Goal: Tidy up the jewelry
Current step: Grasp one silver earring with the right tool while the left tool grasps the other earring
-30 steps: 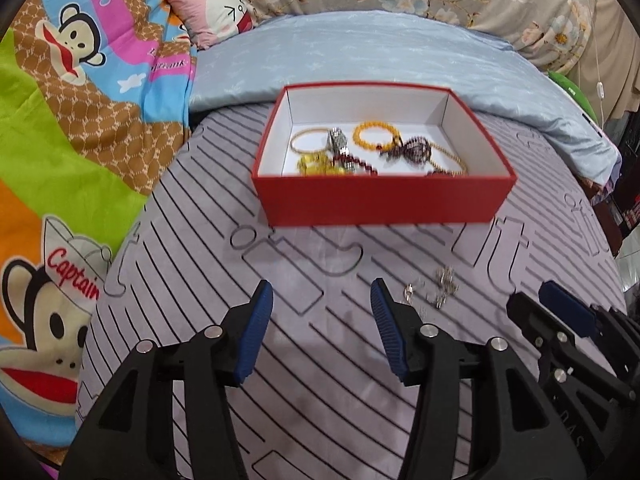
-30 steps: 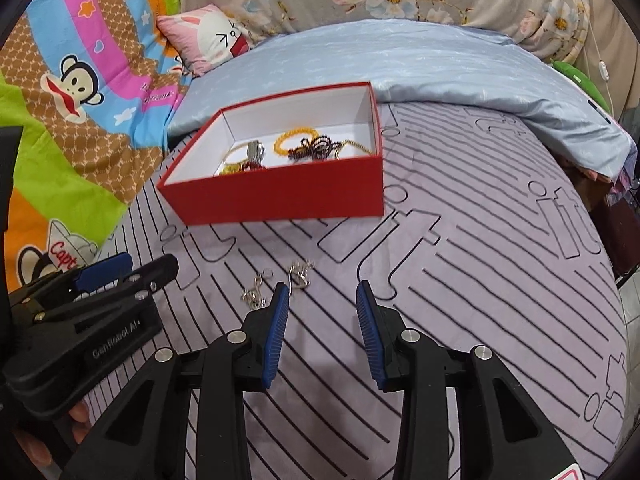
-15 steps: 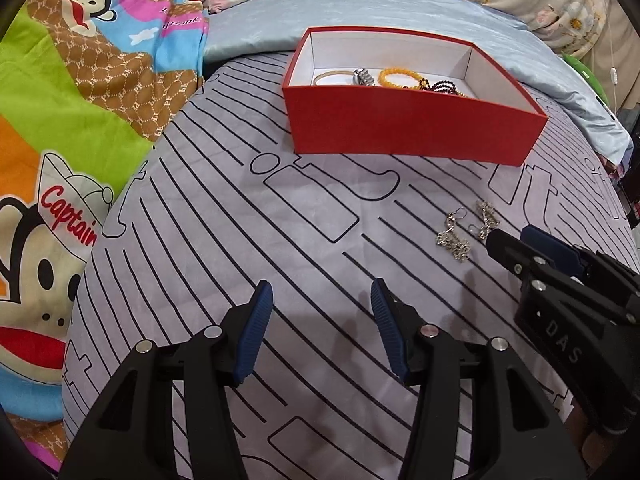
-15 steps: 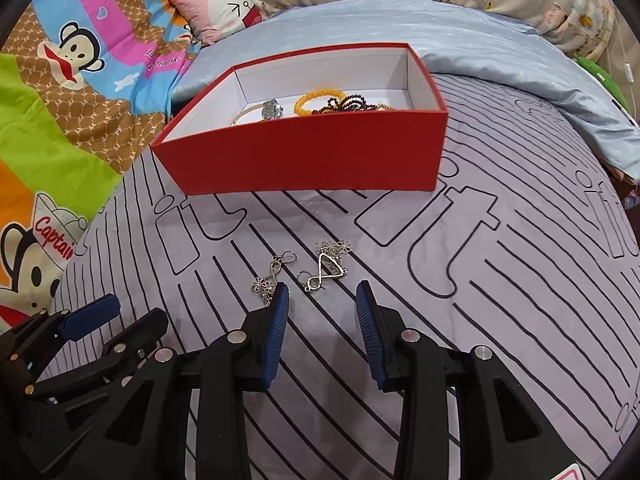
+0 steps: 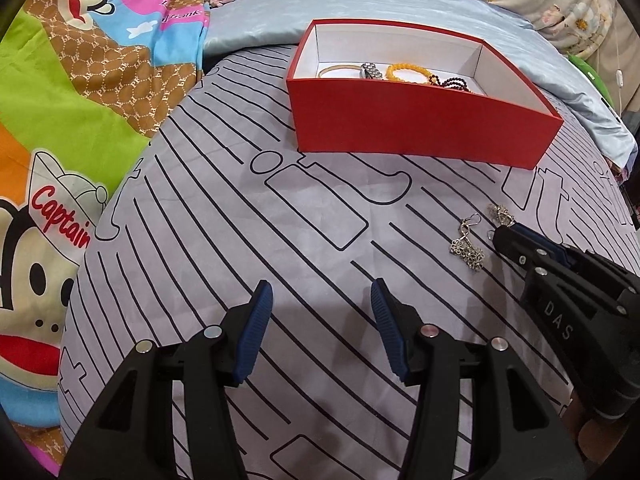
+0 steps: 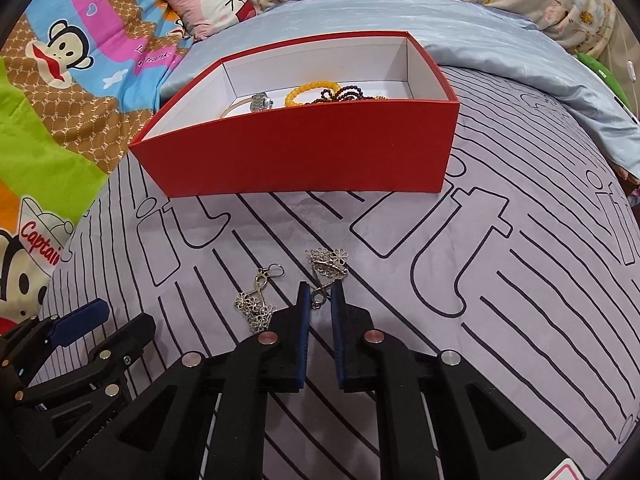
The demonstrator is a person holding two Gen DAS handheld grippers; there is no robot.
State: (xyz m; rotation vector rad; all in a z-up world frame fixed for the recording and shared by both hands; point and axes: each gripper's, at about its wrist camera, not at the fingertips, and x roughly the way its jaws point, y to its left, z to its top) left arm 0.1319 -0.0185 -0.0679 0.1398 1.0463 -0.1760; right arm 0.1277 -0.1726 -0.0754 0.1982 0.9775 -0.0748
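Observation:
Two silver flower earrings lie on the grey striped sheet in front of a red box [image 6: 300, 152]. My right gripper [image 6: 320, 300] is closing, and its blue pads pinch the hook end of the right earring [image 6: 326, 264]. The other earring [image 6: 256, 300] lies free just to its left. The left wrist view shows the free earring [image 5: 466, 246], the pinched earring [image 5: 500, 214] and the right gripper [image 5: 508, 236] at the right. My left gripper [image 5: 322, 304] is open over bare sheet, holding nothing. The red box [image 5: 400, 120] holds a yellow bead bracelet [image 6: 308, 92], a watch [image 6: 261, 101] and dark beads [image 6: 348, 94].
A bright cartoon-monkey blanket [image 5: 80, 120] covers the left side. A pale blue quilt [image 6: 500, 48] and a pink pillow [image 6: 216, 4] lie behind the box. The left gripper [image 6: 116, 320] shows at the lower left of the right wrist view.
The right gripper's jaws have narrowed from apart to pinching the right earring's hook end. Both grippers have sunk toward the sheet and come nearer the earrings.

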